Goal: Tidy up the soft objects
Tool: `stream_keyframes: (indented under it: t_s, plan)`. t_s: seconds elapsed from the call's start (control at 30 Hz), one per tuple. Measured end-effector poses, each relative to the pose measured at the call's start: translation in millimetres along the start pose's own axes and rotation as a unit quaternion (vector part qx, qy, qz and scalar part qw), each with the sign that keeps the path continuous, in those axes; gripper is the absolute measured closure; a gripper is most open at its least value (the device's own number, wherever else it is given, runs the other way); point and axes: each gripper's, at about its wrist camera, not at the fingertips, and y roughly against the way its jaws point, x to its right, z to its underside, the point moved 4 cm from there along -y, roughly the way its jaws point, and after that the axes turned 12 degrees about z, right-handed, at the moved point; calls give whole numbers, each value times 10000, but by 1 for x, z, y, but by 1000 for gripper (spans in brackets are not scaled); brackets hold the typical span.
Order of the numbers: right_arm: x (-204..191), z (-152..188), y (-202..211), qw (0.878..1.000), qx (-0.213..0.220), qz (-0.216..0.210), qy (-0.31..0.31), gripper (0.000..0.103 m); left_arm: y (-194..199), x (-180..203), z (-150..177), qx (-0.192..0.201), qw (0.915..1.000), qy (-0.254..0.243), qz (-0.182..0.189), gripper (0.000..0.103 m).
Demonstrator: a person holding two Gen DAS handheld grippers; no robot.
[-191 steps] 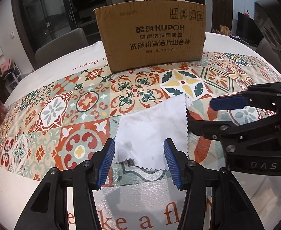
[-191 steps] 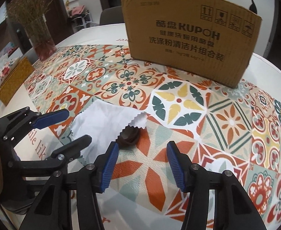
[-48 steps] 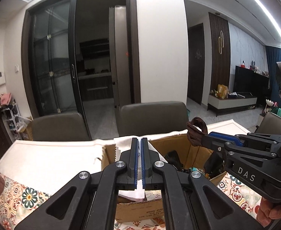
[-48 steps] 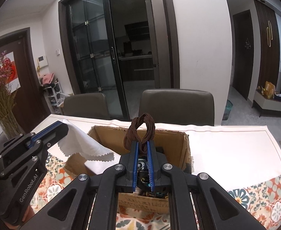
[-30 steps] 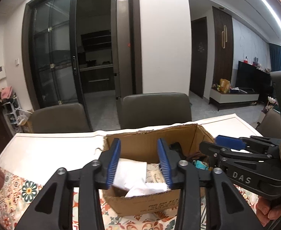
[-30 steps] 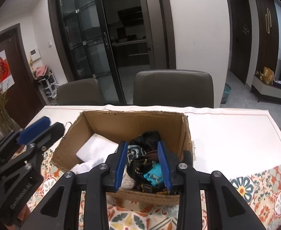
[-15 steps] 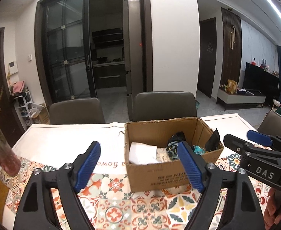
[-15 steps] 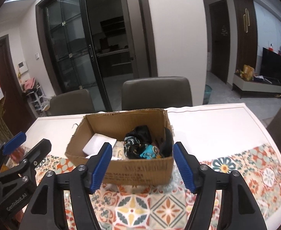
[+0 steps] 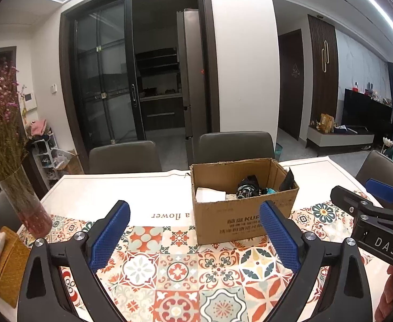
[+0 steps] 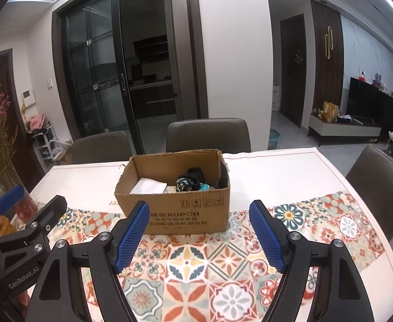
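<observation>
An open cardboard box [image 9: 224,221] stands on the patterned tablecloth; it also shows in the right wrist view [image 10: 188,216]. Inside lie a white cloth [image 9: 210,195] on the left, also in the right wrist view [image 10: 148,186], and dark and teal soft items [image 9: 248,186] on the right, also in the right wrist view [image 10: 191,181]. My left gripper [image 9: 195,234] is open and empty, back from the box. My right gripper [image 10: 199,232] is open and empty, also back from the box. The right gripper shows in the left wrist view [image 9: 376,201] and the left gripper shows in the right wrist view [image 10: 30,201].
A glass vase of pink dried flowers [image 9: 26,201] stands at the table's left, with a woven yellow box [image 9: 7,265] near it. Grey chairs [image 9: 235,147] stand behind the table and one [image 10: 381,182] at the right side.
Both grippers let go of the white cloth and the brown hair tie into the box, opened wide, and pulled back and up from the box.
</observation>
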Motion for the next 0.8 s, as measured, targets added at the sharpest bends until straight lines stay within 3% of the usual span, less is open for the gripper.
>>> stream_keyframes:
  t_s: [0.47, 0.8]
  plan:
    - [30, 23, 66, 9993, 150, -336, 102, 26, 82, 34, 20, 311, 9983, -14, -499, 0]
    - [55, 49, 118, 9985, 394, -276, 252, 26, 133, 62, 49, 303, 9984, 66, -475, 0]
